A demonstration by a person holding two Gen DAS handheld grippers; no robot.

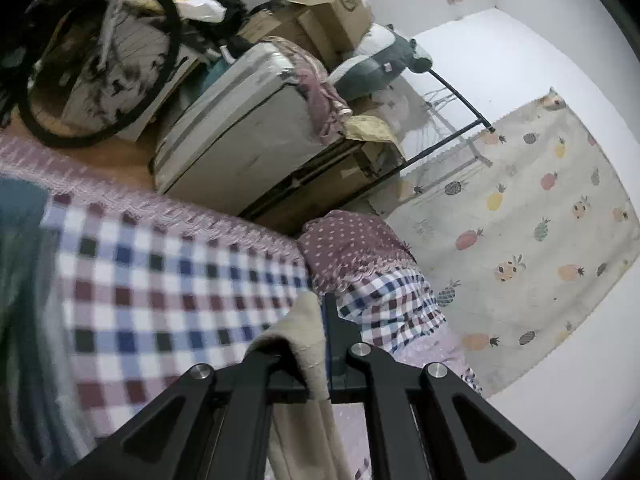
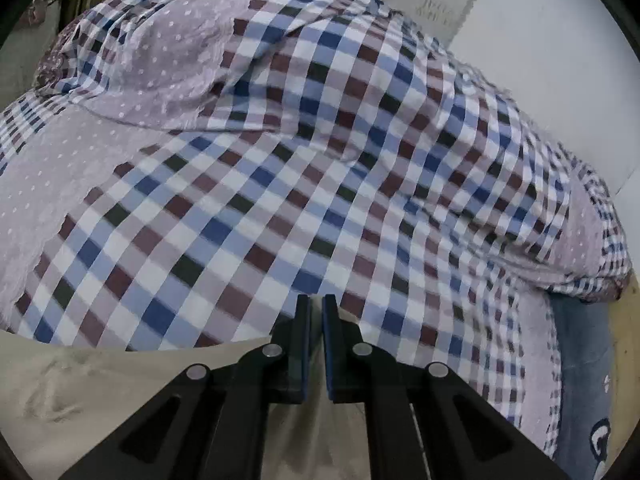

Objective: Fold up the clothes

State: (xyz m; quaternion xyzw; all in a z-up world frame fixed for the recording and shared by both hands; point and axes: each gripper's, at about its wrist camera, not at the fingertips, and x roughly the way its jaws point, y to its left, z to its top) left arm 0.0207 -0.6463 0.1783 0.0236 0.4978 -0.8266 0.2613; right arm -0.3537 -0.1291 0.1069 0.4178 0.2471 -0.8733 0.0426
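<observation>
A beige garment (image 1: 304,344) hangs from my left gripper (image 1: 320,304), which is shut on a fold of it; the cloth drapes over the left finger and falls below. In the right wrist view the same beige garment (image 2: 100,392) spreads across the lower left, and my right gripper (image 2: 316,304) is shut on its edge. Both grippers are over a bed with a checked blue, maroon and white cover (image 2: 320,160). In the left wrist view that checked cover (image 1: 160,280) fills the left side.
Beside the bed stand a grey suitcase (image 1: 240,128), cardboard boxes (image 1: 332,12), a bicycle wheel (image 1: 100,64) and a black rack (image 1: 452,132). A pineapple-print sheet (image 1: 520,220) lies on the right. A blue denim garment (image 2: 584,380) lies at the bed's right edge.
</observation>
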